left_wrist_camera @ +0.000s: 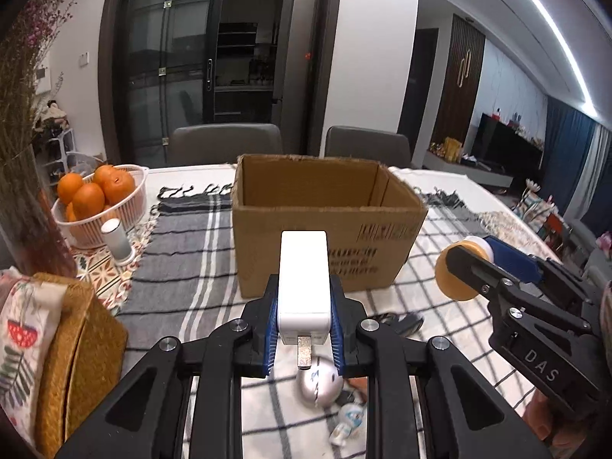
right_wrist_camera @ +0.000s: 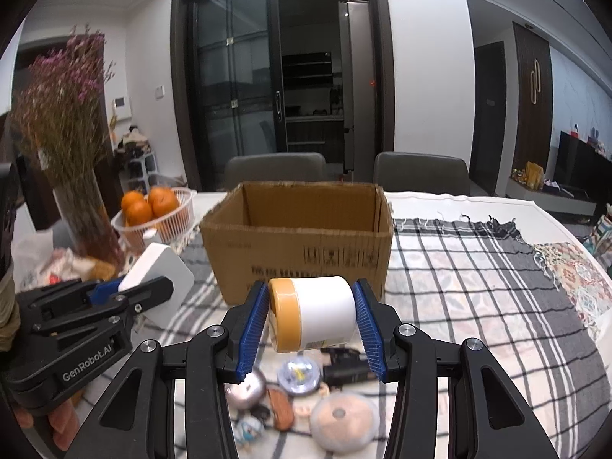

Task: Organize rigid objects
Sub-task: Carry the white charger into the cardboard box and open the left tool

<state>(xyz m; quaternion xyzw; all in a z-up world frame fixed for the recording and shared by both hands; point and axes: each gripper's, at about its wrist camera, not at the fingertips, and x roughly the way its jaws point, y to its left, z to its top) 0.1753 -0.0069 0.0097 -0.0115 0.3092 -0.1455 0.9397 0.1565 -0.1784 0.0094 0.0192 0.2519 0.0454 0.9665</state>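
My left gripper [left_wrist_camera: 304,329] is shut on a white power adapter [left_wrist_camera: 304,279] and holds it above the table, just in front of the open cardboard box [left_wrist_camera: 325,229]. My right gripper [right_wrist_camera: 311,315] is shut on a white jar with a yellow lid [right_wrist_camera: 313,311], lying sideways between the pads, also in front of the box [right_wrist_camera: 298,244]. Each gripper shows in the other's view: the right one with the jar [left_wrist_camera: 464,267], the left one with the adapter [right_wrist_camera: 160,279]. Small items lie on the checked cloth below: a silver ball [left_wrist_camera: 319,382], a round disc [right_wrist_camera: 342,420], a small figure [right_wrist_camera: 248,430].
A white basket of oranges [left_wrist_camera: 95,199] and a small white cylinder [left_wrist_camera: 116,241] stand left of the box. A vase of dried flowers [right_wrist_camera: 72,153] and a woven tissue holder [left_wrist_camera: 69,348] are at the left. Two grey chairs [left_wrist_camera: 225,143] stand behind the table.
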